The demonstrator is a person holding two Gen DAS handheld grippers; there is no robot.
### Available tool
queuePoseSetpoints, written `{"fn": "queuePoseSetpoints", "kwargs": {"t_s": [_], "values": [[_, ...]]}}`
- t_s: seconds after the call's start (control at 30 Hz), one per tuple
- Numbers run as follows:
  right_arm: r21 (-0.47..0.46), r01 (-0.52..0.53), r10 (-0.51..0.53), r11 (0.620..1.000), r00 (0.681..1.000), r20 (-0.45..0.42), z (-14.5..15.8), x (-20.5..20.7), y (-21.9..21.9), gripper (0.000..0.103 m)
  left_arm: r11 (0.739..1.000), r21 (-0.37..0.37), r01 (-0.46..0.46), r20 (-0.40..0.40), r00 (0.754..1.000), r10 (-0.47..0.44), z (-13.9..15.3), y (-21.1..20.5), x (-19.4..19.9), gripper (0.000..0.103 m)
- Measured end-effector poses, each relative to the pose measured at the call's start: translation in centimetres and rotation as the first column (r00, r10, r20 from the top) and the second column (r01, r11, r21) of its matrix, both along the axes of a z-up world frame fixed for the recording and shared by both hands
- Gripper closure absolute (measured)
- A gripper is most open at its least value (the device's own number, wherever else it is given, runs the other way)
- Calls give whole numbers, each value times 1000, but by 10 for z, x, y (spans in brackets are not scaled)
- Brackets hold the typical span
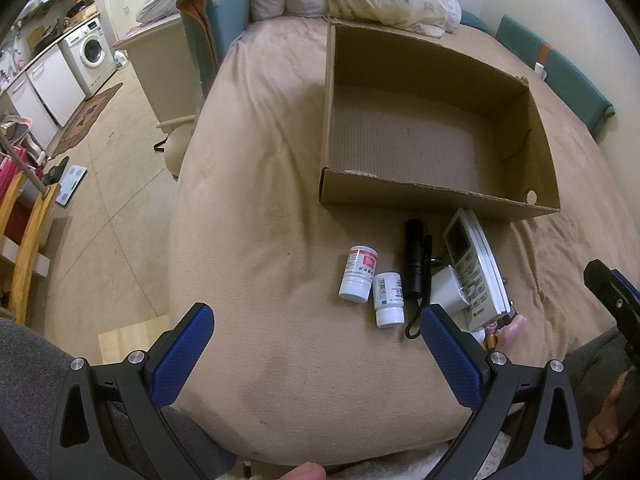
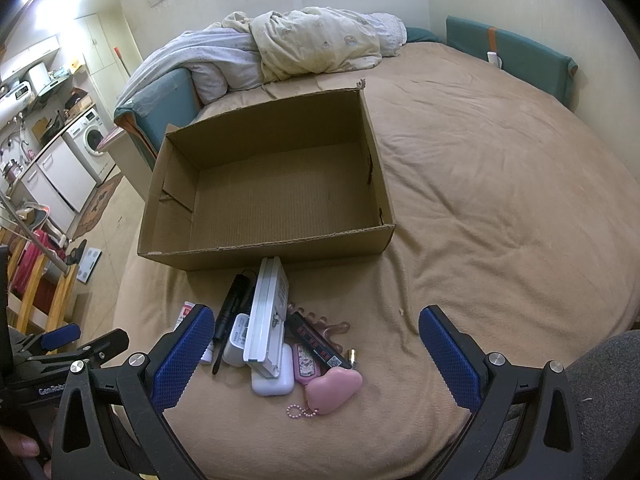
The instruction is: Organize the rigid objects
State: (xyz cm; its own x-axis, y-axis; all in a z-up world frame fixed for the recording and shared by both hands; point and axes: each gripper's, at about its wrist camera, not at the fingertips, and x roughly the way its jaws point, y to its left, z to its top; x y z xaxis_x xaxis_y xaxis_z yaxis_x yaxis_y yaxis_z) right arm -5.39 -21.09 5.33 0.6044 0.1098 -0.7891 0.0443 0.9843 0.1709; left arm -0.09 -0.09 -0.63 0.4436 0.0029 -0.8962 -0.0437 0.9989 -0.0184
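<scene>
An empty open cardboard box [image 1: 436, 196] [image 2: 224, 258] sits on the tan bed. In front of it lie two white pill bottles [image 1: 357, 274] [image 1: 388, 300], a black flashlight [image 1: 414, 258] [image 2: 232, 304], a white remote control [image 1: 476, 272] [image 2: 266, 316], a white charger [image 1: 444, 286] [image 2: 238, 338], a white earbud case [image 2: 272, 382], a pink heart-shaped item [image 2: 334, 390] and a dark stick [image 2: 316, 342]. My left gripper [image 1: 318, 340] is open and empty, just short of the bottles. My right gripper [image 2: 316, 344] is open and empty over the pile.
Crumpled duvets [image 2: 312, 46] lie at the bed's far end behind the box. Teal padding [image 2: 512, 50] lines the wall side. The floor [image 1: 100, 208], a washing machine [image 1: 92, 48] and a wooden rack [image 1: 24, 248] are to the left of the bed.
</scene>
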Motion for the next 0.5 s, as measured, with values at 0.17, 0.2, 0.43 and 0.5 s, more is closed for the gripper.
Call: {"fn": "queuePoseSetpoints", "kwargs": {"t_s": [0.17, 0.2, 0.43, 0.5], "values": [[6, 1, -1, 1000, 1000, 1, 0, 3, -4, 0, 1000, 7, -5, -5, 1000, 5, -2, 1, 1, 0], [6, -1, 1, 1000, 1000, -1, 0, 2, -3, 0, 1000, 7, -7, -6, 1000, 7, -2, 2, 1, 0], [-6, -14, 14, 1000, 1000, -9, -3, -2, 3, 0, 1000, 4, -9, -12, 1000, 9, -2, 1, 2, 0], [-9, -13, 13, 1000, 1000, -10, -3, -1, 6, 0, 1000, 4, -7, -13, 1000, 7, -2, 1, 2, 0]]}}
